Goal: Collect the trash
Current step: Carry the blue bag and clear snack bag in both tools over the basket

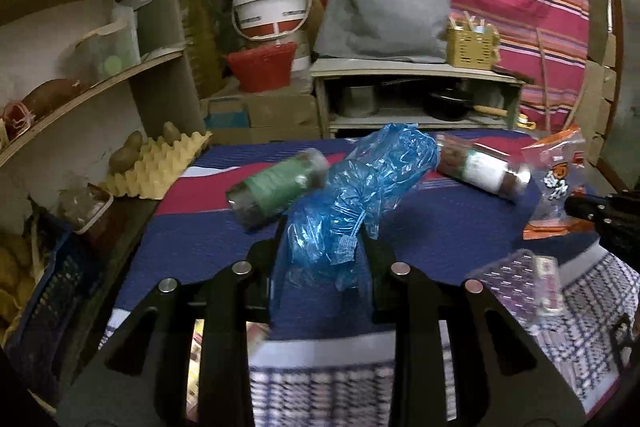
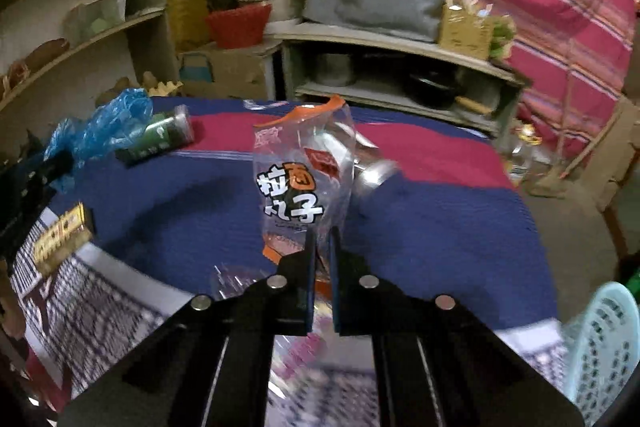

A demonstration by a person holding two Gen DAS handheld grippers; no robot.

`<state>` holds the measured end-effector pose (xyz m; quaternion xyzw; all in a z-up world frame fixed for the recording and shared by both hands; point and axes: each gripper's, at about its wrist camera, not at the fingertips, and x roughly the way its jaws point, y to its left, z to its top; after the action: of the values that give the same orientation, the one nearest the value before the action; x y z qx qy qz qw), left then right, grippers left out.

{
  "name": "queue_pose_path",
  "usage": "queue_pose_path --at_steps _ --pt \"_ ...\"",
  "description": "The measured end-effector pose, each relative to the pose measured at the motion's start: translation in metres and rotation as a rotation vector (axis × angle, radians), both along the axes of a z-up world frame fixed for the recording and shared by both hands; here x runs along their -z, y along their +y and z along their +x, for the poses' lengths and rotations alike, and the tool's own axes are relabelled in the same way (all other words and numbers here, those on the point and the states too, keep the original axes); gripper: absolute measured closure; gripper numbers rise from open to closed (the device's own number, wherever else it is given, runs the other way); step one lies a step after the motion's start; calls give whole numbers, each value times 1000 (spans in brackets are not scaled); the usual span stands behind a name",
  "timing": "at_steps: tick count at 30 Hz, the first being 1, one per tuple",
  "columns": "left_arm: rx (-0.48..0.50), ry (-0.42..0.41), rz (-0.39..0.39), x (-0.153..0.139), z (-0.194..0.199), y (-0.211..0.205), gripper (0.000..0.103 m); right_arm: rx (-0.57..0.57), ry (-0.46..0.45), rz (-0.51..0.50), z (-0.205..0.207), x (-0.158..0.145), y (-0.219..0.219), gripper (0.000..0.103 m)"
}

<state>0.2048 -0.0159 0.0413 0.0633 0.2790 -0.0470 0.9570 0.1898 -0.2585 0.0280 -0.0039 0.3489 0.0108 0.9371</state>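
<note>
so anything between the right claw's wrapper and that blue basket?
Nothing visible. The right claw is shut on the wrapper, and the basket sits low on its right, with only bare cloth between them. The bottle lies behind the wrapper, off that path.

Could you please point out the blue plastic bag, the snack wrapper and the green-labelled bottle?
blue plastic bag (image 1: 352, 195): left wrist view, crumpled middle.
snack wrapper (image 2: 298, 183): right wrist view, printed front.
green-labelled bottle (image 1: 276, 187): left wrist view, label.

The clear snack bag (image 2: 298, 183) reads "拉面丸子"; other labels are too blurred.
</note>
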Motion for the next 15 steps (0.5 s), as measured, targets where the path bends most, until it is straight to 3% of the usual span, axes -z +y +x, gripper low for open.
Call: queue_pose_path --at_steps 15 --pt "115 -47 19 -20 -62 -92 74 194 -71 47 -104 -18 -117 97"
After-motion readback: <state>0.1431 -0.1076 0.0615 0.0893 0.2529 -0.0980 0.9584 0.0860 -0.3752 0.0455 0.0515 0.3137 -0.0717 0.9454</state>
